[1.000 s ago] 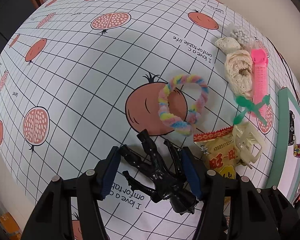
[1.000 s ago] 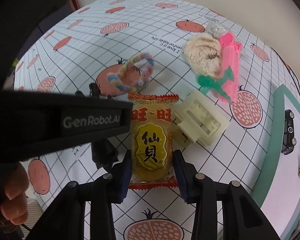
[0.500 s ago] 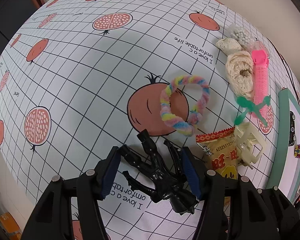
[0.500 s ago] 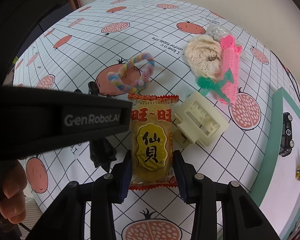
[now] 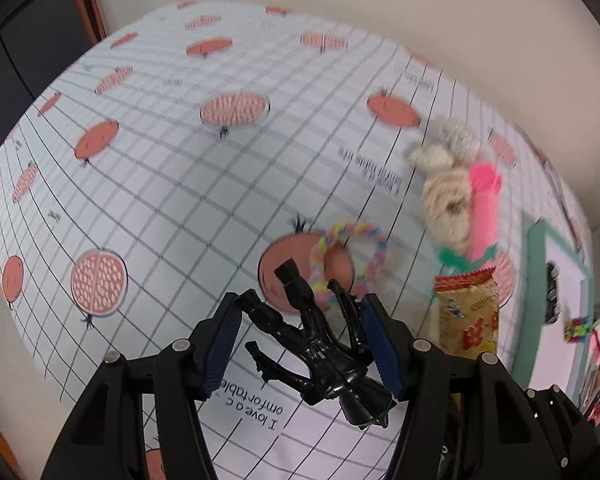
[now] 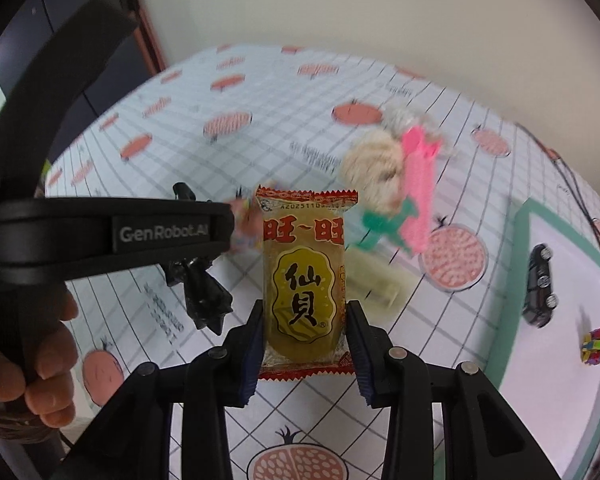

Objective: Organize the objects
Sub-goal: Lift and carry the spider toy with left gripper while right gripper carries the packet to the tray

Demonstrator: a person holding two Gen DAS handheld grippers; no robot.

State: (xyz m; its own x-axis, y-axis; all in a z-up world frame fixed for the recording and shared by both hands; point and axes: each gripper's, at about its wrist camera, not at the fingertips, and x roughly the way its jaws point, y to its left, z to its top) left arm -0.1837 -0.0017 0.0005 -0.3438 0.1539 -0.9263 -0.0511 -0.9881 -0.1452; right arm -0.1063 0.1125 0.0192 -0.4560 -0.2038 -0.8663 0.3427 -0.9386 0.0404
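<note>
My left gripper (image 5: 300, 320) is shut on a black toy figure (image 5: 324, 356), held up off the pomegranate-print tablecloth (image 5: 172, 184). Shut on a yellow snack packet (image 6: 304, 280) with a red edge, my right gripper (image 6: 304, 320) also holds its load clear of the cloth. The packet (image 5: 468, 316) shows to the right in the left wrist view. In the right wrist view the left gripper's body (image 6: 112, 236) crosses the left side with the figure (image 6: 202, 292) hanging under it and a hand (image 6: 48, 360) gripping the handle.
On the cloth lie a pastel fuzzy ring (image 5: 348, 264), a cream scrunchie (image 5: 446, 204), a pink roller (image 6: 418, 196), a green clip (image 6: 384, 224) and a cream hair claw (image 6: 374, 280). A green-rimmed white tray (image 6: 520, 248) at right holds a black toy car (image 6: 540, 288) and a colourful toy (image 6: 598, 344).
Both grippers have risen from the table, the figure and the snack packet lifted with them. The views are now motion-blurred and show more wall.
</note>
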